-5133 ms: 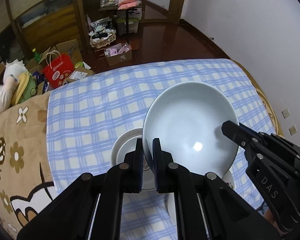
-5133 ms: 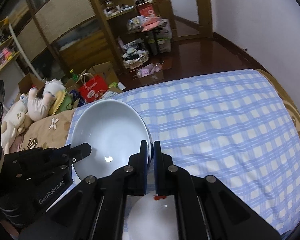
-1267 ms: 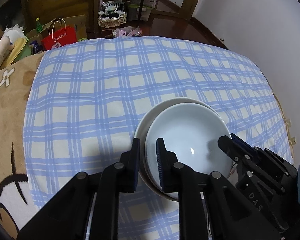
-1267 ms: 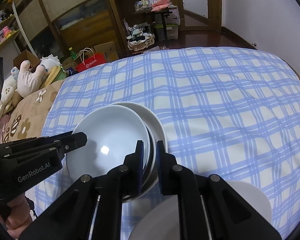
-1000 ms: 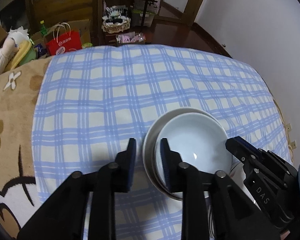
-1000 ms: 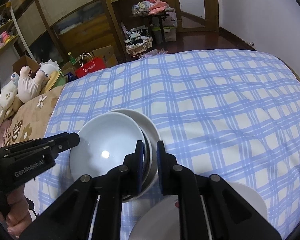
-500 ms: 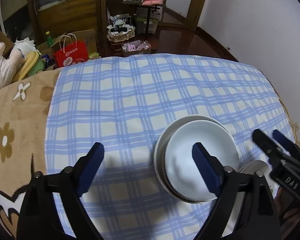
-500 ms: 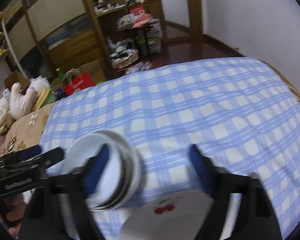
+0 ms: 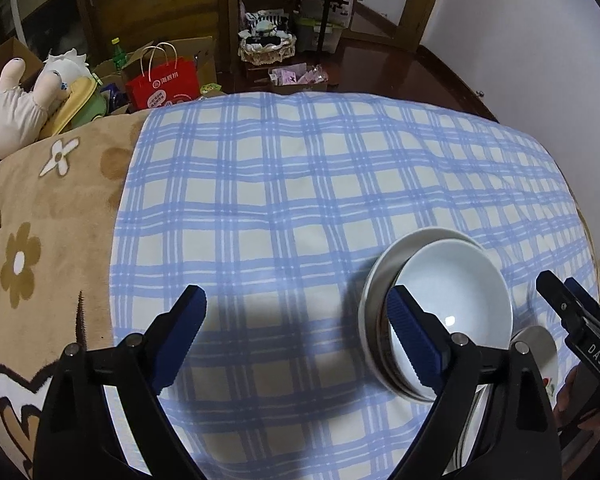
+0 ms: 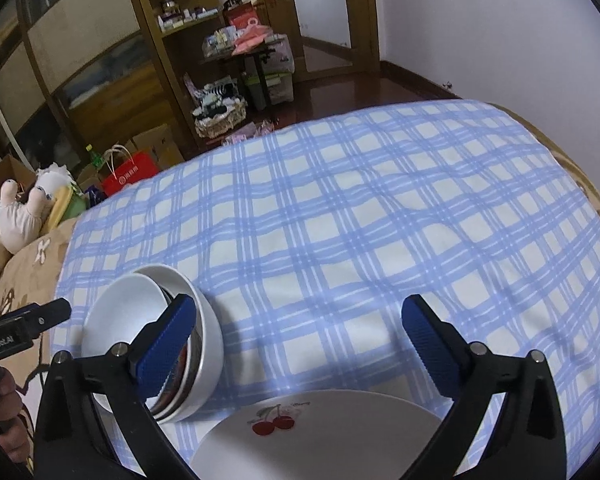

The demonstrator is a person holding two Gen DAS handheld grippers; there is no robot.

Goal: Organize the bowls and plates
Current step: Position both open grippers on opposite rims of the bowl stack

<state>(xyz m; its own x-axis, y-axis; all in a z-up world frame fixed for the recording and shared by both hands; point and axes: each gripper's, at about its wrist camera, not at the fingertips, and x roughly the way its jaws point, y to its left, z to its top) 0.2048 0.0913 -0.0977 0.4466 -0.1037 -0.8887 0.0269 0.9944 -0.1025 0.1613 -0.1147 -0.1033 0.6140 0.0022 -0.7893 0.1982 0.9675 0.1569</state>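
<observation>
Both claws, left claw [image 9: 296, 330] and right claw [image 10: 300, 338], have just sprung wide and empty, yet I fear the tilted bowl [image 9: 454, 304] may slide off its stack [image 10: 204, 344] on this soft bed [image 9: 300, 184].

A lived-in home bedroom: checked bedsheet [image 9: 300, 184], plush toys [image 9: 24, 100], wooden shelving [image 10: 172, 40] crowded with clutter.

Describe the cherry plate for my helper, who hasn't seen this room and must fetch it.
Start at the blue-and-white checked cloth covering the bed. At its near edge, right of the stack of plain white bowls, lies a flat white plate. Unlike the unmarked bowls, it is shallow and carries a printed pair of red cherries.
</observation>
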